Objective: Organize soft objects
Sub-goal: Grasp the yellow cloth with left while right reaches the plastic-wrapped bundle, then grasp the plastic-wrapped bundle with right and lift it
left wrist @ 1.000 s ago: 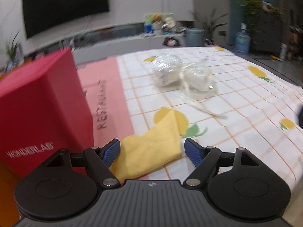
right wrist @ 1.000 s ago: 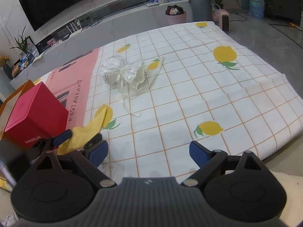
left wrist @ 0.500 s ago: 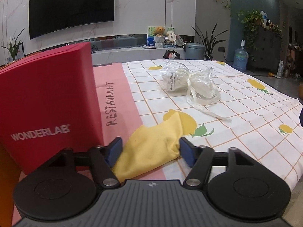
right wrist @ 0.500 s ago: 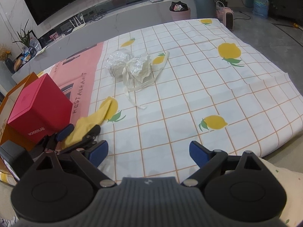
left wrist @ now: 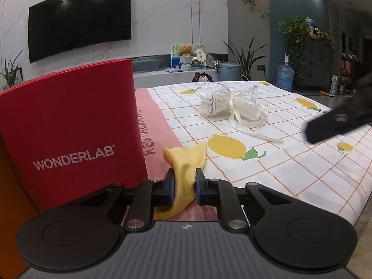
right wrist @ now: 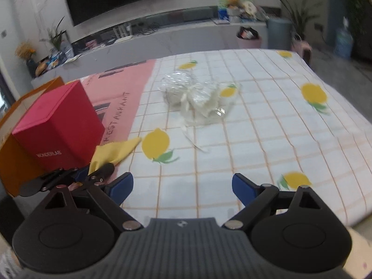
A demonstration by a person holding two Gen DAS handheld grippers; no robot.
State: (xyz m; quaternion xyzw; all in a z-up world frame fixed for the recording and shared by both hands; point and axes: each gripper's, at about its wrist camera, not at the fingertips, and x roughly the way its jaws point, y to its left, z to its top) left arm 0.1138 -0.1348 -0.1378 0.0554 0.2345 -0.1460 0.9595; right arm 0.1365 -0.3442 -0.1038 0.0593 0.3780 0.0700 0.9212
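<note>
Cloth [left wrist: 183, 174] pickup underway: our left gripper [left wrist: 184, 186] closes on it, right gripper [right wrist: 182, 186] spread empty; next, probably lift clear of the box [left wrist: 69, 125].

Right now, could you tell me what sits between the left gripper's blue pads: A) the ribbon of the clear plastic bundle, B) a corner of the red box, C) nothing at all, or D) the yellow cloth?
D: the left gripper is closing its jaws, with the bunched yellow cloth pinched between the pads beside the red box.
</note>
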